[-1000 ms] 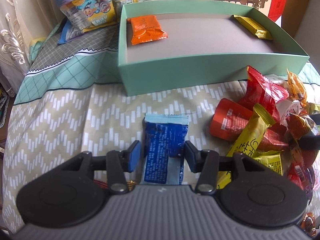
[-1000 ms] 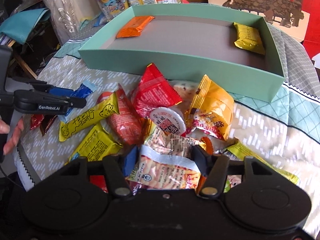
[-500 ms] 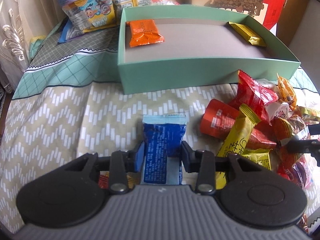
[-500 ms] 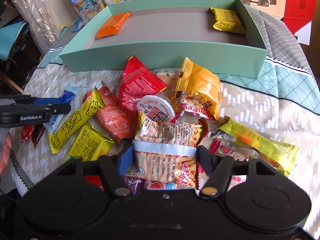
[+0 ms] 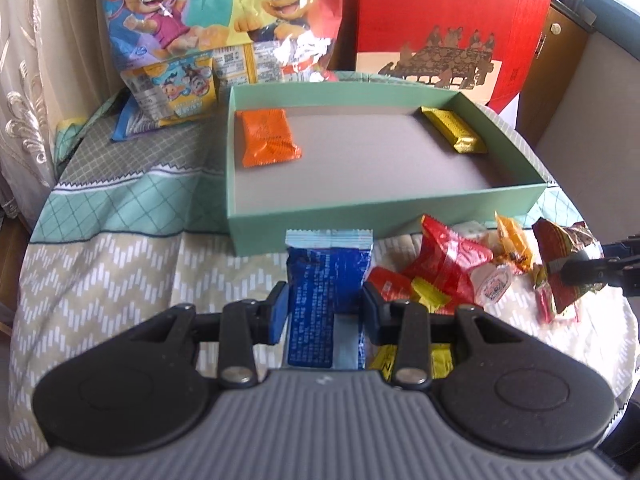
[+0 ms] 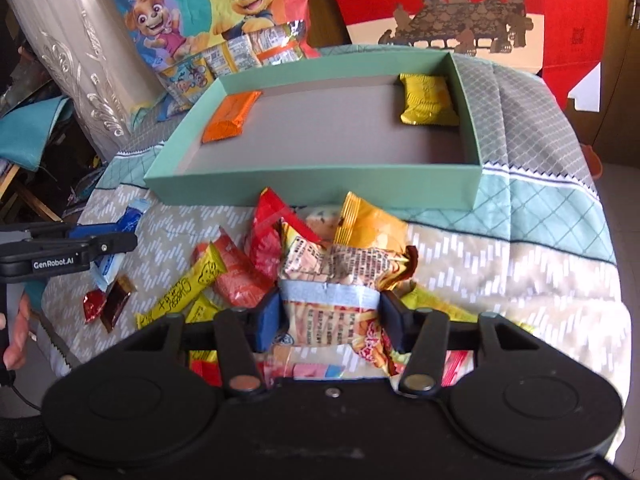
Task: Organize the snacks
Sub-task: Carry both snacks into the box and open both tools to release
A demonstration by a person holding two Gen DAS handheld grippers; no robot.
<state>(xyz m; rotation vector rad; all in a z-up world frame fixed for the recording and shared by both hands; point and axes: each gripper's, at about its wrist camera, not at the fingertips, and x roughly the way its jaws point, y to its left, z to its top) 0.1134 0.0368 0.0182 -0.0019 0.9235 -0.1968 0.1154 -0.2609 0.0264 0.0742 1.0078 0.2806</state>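
My left gripper (image 5: 325, 312) is shut on a blue snack packet (image 5: 326, 280) and holds it above the cloth, just before the near wall of the green box (image 5: 384, 216). My right gripper (image 6: 331, 318) is shut on a crinkled printed snack bag (image 6: 340, 276), lifted over the loose snack pile (image 6: 256, 264). The box holds an orange packet (image 5: 267, 142) at its far left and a gold packet (image 5: 454, 130) at its far right. In the right wrist view the left gripper (image 6: 120, 242) shows at the left with the blue packet (image 6: 124, 220).
A large cartoon snack bag (image 5: 208, 20) and smaller packets (image 5: 176, 92) stand behind the box at left. A red gift box (image 5: 452, 28) stands behind at right. Two small dark-red candies (image 6: 108, 304) lie near the table's left edge. A patterned cloth (image 5: 104, 264) covers the table.
Both grippers have closed on their packets and lifted them off the cloth. The views have risen and tilted up, toward the green box.
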